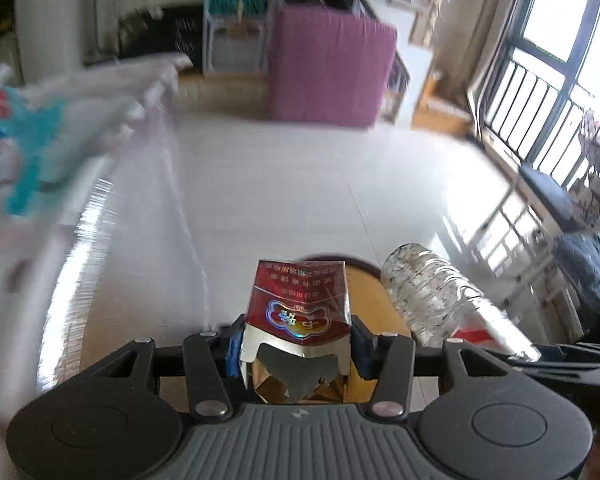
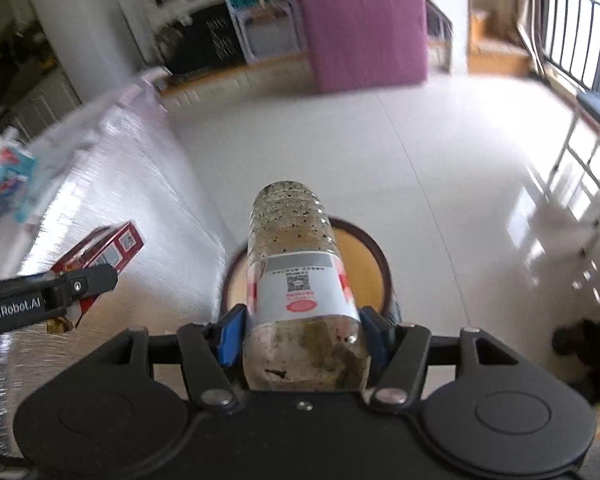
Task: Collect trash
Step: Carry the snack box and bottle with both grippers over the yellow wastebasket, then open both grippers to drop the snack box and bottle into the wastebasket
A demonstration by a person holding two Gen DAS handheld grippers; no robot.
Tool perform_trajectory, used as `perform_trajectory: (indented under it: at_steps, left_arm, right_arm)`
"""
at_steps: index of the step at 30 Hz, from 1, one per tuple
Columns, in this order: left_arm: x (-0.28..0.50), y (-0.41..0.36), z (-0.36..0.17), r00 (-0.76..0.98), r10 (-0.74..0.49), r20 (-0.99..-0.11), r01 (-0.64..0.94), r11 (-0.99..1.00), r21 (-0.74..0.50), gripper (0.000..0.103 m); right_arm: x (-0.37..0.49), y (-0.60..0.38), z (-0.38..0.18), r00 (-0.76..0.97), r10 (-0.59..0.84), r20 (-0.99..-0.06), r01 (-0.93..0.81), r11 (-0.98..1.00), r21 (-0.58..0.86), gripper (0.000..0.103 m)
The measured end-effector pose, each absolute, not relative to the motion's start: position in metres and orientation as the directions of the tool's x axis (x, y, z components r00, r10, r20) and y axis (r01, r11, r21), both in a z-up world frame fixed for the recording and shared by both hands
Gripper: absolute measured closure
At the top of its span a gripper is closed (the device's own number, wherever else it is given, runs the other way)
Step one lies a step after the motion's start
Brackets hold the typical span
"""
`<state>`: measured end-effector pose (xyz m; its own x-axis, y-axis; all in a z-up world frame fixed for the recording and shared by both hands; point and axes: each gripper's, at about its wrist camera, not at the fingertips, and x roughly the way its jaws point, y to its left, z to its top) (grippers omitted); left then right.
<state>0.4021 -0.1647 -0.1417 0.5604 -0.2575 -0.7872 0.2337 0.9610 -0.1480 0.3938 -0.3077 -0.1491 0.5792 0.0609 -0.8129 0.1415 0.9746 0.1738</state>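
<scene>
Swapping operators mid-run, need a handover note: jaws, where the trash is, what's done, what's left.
Left gripper: jaws shut on the red cigarette pack, torn open end toward the camera.
Right gripper: jaws shut on the dirty plastic bottle, gripped at the label, base pointing forward.
Both pieces are held in the air above the round dark-rimmed bin on the white floor; the bottle is about over its opening, the pack off to the left.
Done: both pieces picked up.
Left: neither is released yet; probably open the jaws over the bin. A blurred blue-and-white package lies on the surface to the left; whether it is trash is unclear.
</scene>
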Motion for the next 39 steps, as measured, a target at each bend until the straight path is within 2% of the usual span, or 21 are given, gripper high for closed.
perform_trajectory:
  at_steps: [7, 14, 22, 35, 38, 39]
  left_arm:
    - [0.468, -0.187, -0.195, 0.400, -0.268, -0.877, 0.232, 0.955, -0.186, 0.052]
    - [0.514, -0.193, -0.244, 0.225, -0.286, -0.931, 0.192, 0.950, -0.246, 0.052]
    - [0.539, -0.196, -0.283, 0.072, -0.272, -0.960, 0.185, 0.949, -0.255, 0.052]
    - [0.555, -0.210, -0.329, -0.023, -0.259, -0.966, 0.181, 0.949, -0.258, 0.051]
    - [0.556, -0.216, -0.333, -0.018, -0.261, -0.965, 0.184, 0.948, -0.259, 0.049]
    - [0.557, -0.218, -0.334, -0.017, -0.258, -0.966, 0.185, 0.949, -0.256, 0.039]
  right_arm:
    - [0.443, -0.322, -0.192, 0.424, 0.047, -0.904, 0.215, 0.965, 0.151, 0.041]
    - [0.486, -0.330, -0.221, 0.298, 0.070, -0.952, 0.300, 0.940, 0.163, 0.041]
    - [0.518, -0.341, -0.258, 0.184, 0.112, -0.976, 0.388, 0.905, 0.177, 0.041]
    - [0.553, -0.340, -0.305, 0.096, 0.138, -0.986, 0.425, 0.890, 0.166, 0.040]
    - [0.556, -0.340, -0.307, 0.105, 0.138, -0.985, 0.433, 0.885, 0.170, 0.039]
    - [0.557, -0.341, -0.307, 0.111, 0.133, -0.985, 0.441, 0.882, 0.169, 0.032]
